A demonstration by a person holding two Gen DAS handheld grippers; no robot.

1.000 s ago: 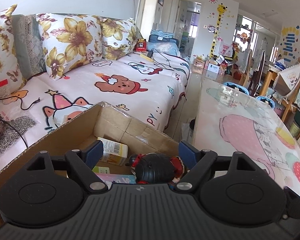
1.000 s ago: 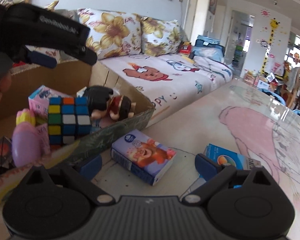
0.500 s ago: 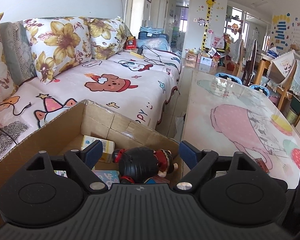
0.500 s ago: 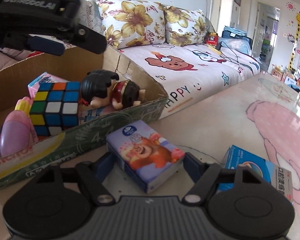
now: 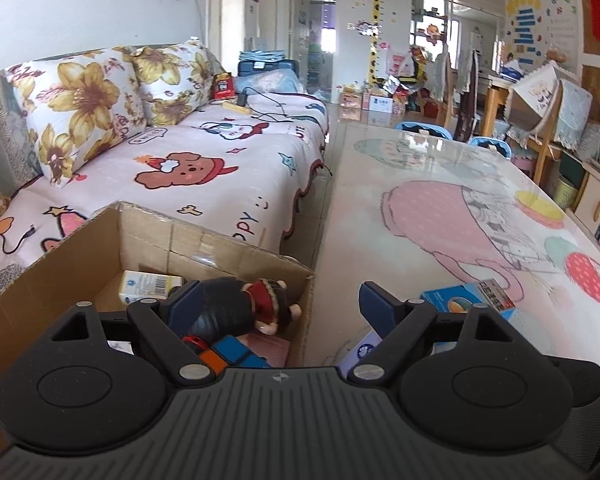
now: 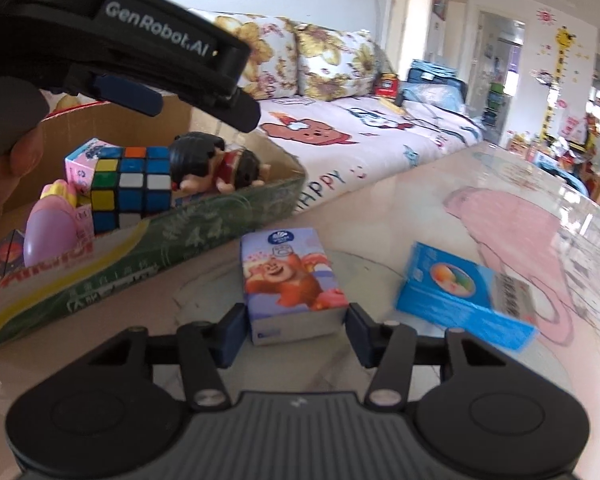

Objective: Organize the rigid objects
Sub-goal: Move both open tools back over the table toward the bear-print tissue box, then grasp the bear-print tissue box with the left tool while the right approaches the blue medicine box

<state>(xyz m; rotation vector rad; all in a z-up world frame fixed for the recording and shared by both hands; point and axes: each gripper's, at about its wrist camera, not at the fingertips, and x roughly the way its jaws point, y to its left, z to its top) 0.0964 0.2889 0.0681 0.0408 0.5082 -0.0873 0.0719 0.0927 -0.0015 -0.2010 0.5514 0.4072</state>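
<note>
Right wrist: claw [image 6: 296, 330] clamps carton [image 6: 290, 284] beside box [image 6: 140, 248].

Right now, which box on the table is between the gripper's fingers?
The purple bear box, squeezed by the right gripper. The blue box lies free beside it.

Your grippers: matt black plastic, ribbed housing, blue finger pads [image 6: 234, 334]. Cardboard box [image 5: 148, 236]: raw brown corrugated inside, printed green outside. Purple carton [image 6: 290, 284] before you: smooth printed card, slight sheen. Table top [image 5: 412, 184]: glossy, reflective. Puzzle cube [image 6: 130, 186]: shiny plastic. Sofa cover [image 5: 204, 160]: soft printed cloth.
</note>
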